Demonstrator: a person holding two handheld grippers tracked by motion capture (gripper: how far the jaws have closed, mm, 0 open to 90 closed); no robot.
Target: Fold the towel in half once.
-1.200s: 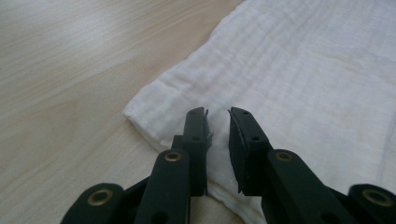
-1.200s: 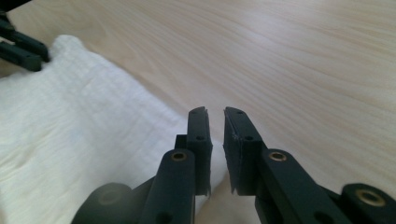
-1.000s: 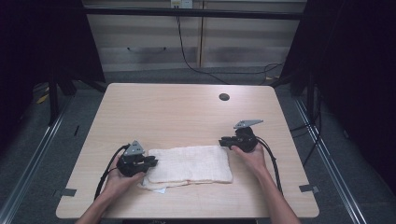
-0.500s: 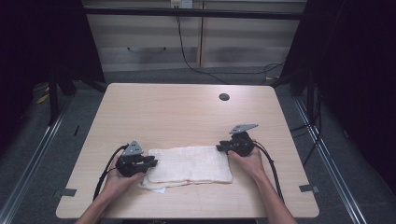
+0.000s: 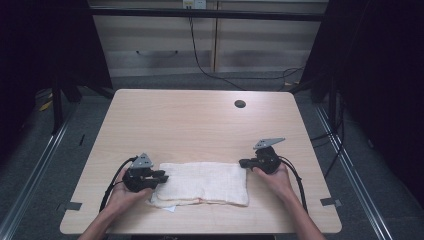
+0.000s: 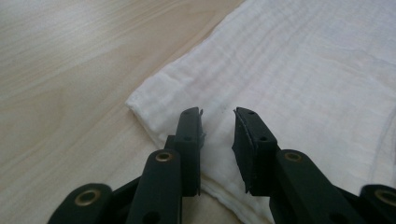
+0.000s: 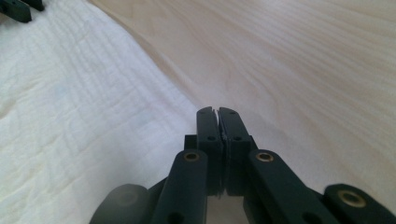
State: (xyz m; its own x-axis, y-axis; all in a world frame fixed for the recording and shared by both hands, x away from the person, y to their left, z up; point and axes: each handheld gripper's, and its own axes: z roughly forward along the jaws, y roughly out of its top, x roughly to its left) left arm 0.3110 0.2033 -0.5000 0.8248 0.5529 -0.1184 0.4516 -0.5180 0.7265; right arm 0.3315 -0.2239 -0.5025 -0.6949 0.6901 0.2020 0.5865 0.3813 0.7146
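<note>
The folded white crinkled-cotton cloth (image 5: 202, 183) lies at the table's near edge, light and floppy; grab corners. Left gripper (image 6: 218, 122) gapes slightly over one, just opening; right gripper (image 7: 217, 115) has just closed, apparently empty

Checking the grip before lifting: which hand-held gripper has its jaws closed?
The right hand-held gripper, jaws together at the white folded cloth's edge; the left hand-held gripper shows a gap.

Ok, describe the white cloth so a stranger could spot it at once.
Start from the light wooden table. Along its near edge, between the left gripper and the right gripper, lies the folded white cloth. It is the one soft, crinkled thing there, unlike the small dark round hole at the far side.
</note>
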